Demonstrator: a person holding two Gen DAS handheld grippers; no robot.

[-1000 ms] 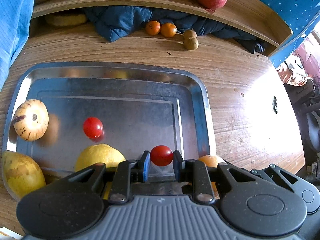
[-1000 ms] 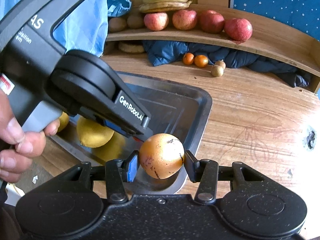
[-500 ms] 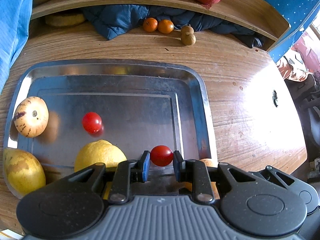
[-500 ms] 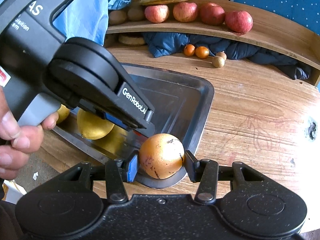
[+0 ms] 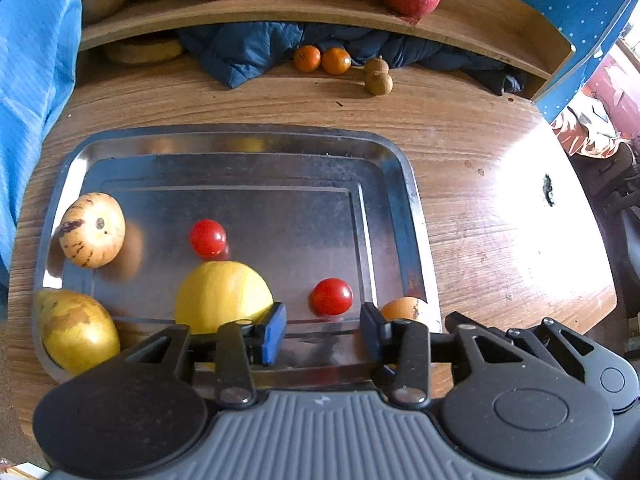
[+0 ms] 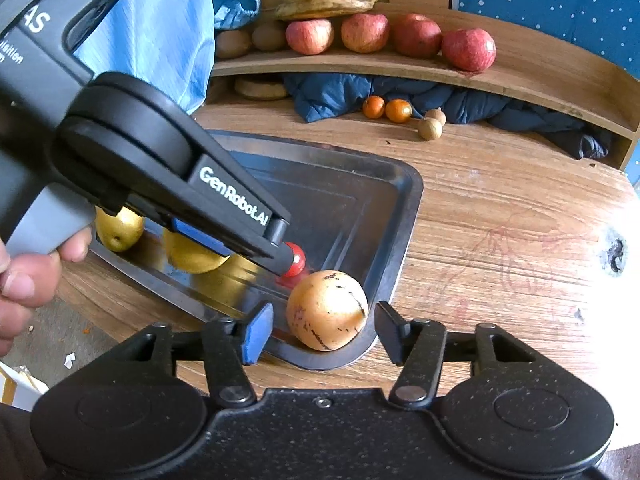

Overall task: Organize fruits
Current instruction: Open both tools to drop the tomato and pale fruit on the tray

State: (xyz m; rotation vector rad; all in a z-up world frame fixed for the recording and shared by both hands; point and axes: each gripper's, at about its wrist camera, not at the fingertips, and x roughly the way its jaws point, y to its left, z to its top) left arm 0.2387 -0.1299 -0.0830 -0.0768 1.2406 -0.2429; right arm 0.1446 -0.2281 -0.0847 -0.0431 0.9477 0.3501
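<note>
Left wrist view first: the left gripper has its blue-padded fingers spread wide, holding nothing. Just ahead of the gap, at about twelve o'clock, a small round red cherry tomato sits on the floor of the shallow rectangular steel tray, free of both pads. A large yellow lemon-like fruit lies at ten o'clock from the fingers, just behind the left pad. A second red cherry tomato rests just beyond it. Farther out at nine o'clock a pale round fruit with purple streaks sits by the tray's left wall, and a yellow-green mottled fruit fills the near left corner.

From the right wrist view, the right gripper is also wide apart, its pads clear of the orange-tan round fruit with dark flecks between them. That fruit rests in the tray's near right corner, against the rim. At eleven o'clock the black body of the other gripper crosses the view, a person's hand on its grey handle.

Beyond the tray on the wooden tabletop, at twelve o'clock, lie two small orange citrus fruits and two small brown round fruits, with red apples on a curved wooden shelf behind.
</note>
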